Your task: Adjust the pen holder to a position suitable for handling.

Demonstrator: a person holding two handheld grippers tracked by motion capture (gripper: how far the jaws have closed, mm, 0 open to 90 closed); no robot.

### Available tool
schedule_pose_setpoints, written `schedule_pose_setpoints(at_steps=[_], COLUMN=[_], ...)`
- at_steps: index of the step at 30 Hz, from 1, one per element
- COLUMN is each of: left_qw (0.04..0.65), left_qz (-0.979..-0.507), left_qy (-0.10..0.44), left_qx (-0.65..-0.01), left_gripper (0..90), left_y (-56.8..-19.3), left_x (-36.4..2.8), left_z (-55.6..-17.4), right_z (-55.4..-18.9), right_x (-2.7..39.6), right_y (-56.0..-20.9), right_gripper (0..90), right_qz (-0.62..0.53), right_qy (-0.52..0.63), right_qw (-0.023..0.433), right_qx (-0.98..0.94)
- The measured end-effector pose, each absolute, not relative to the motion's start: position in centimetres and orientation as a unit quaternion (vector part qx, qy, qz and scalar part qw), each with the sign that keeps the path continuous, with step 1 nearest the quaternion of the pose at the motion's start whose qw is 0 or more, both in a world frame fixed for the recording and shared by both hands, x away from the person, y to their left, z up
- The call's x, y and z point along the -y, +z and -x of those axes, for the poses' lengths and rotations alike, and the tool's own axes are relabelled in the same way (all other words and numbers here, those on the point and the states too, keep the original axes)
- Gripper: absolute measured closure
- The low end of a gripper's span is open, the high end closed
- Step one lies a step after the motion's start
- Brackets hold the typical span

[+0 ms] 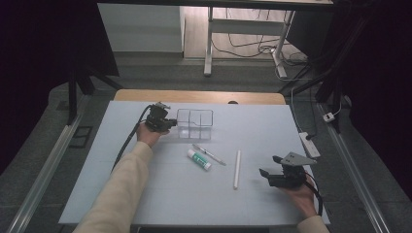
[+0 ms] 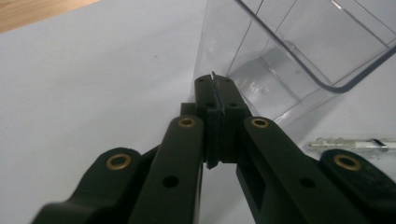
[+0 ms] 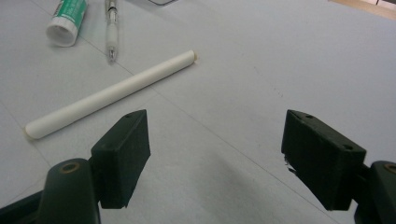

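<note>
My left gripper (image 1: 167, 124) is at the left wall of a clear divided plastic box (image 1: 195, 124) at the back middle of the white table. In the left gripper view its jaws are pressed together (image 2: 213, 81), tips right at the box (image 2: 299, 51); whether they touch it I cannot tell. My right gripper (image 1: 268, 165) hovers low at the front right, jaws wide apart (image 3: 219, 154) with nothing between them. A white stick (image 1: 236, 169) (image 3: 112, 93) lies just ahead of it. A green-and-white glue stick (image 1: 199, 159) (image 3: 67, 18) and a pen (image 1: 209, 154) (image 3: 111, 32) lie mid-table.
The pen (image 2: 350, 143) lies on the table just beside the clear box. A wooden strip (image 1: 199, 96) borders the table's far edge. A power strip (image 1: 309, 144) sits off the table's right edge. Desk legs and cables stand on the floor beyond.
</note>
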State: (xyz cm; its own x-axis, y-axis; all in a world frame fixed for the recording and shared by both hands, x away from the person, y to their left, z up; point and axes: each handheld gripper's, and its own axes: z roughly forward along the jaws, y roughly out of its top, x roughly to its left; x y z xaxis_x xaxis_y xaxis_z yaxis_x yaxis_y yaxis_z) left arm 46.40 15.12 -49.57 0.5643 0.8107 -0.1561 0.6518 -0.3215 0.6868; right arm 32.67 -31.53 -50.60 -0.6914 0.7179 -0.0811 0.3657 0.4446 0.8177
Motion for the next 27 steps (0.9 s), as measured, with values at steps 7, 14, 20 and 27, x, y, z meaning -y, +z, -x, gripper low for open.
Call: schedule_pose_setpoints(at_steps=[7, 14, 20, 27], left_qw=[0.365, 0.365, 0.364, 0.367], left_qz=[-0.808, -0.813, -0.817, -0.82], left_qy=[0.106, 0.099, 0.095, 0.095], left_qx=[-0.449, -0.442, -0.437, -0.429], left_gripper=[89.4, 89.5, 89.5, 89.5], left_y=[-49.6, -49.6, -49.4, -49.2], left_x=[-14.3, -13.7, -13.1, -12.9], left_z=[-46.6, -46.4, -46.5, -46.3], right_z=[-32.7, -32.7, -32.7, -32.7], right_x=[31.5, 31.4, 31.4, 31.5], right_y=[-50.6, -50.7, -50.7, -50.7], right_gripper=[23.2, 23.2, 23.2, 23.2], right_qz=[-0.329, -0.329, -0.329, -0.33], right_qy=[0.412, 0.413, 0.414, 0.414], right_qw=[0.211, 0.21, 0.21, 0.21], right_qx=[-0.823, -0.823, -0.822, -0.822])
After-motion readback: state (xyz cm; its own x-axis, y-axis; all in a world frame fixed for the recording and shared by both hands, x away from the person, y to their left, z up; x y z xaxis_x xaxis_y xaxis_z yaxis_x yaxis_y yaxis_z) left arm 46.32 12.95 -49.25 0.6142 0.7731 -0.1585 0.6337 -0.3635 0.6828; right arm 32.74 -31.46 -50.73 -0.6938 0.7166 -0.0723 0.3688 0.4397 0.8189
